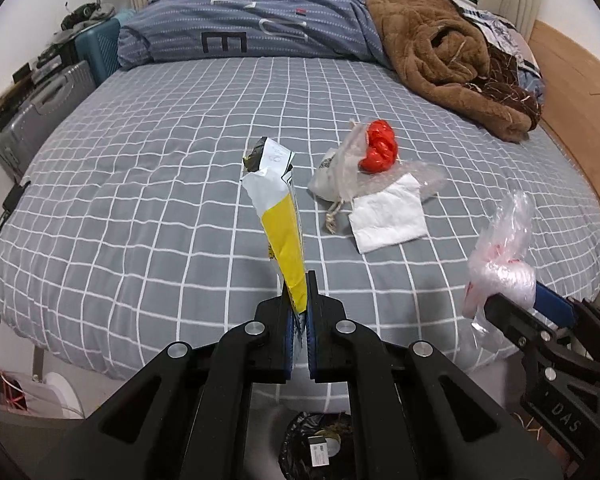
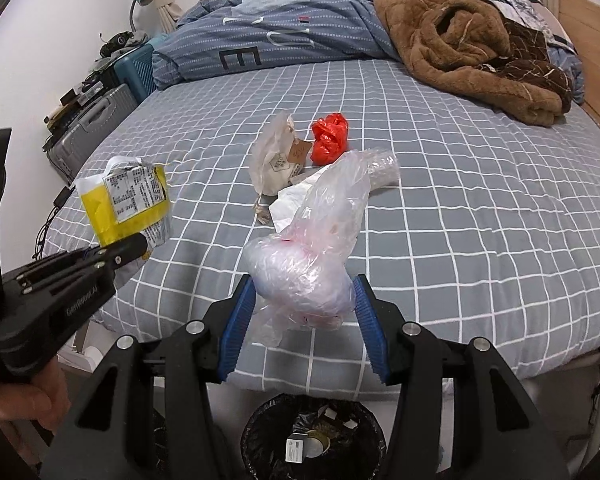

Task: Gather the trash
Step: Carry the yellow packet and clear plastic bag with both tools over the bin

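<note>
My left gripper (image 1: 299, 312) clamped on yellow-white mailer bag (image 1: 278, 216); right gripper (image 2: 304, 312) squeezing crumpled clear plastic bag (image 2: 312, 264). Both near bed edge, above black-lined trash bin (image 2: 312, 440). Risk: light film clings to pads, drifts outside bin. Red bag (image 2: 329, 138) and tissue (image 1: 388, 216) remain mid-bed.

On the grey checked bed (image 1: 180, 128) before you, a crumpled red plastic bag (image 1: 378, 146) lies behind a white paper napkin (image 1: 388, 216); a black-lined trash bin (image 2: 312, 436) stands below.
</note>
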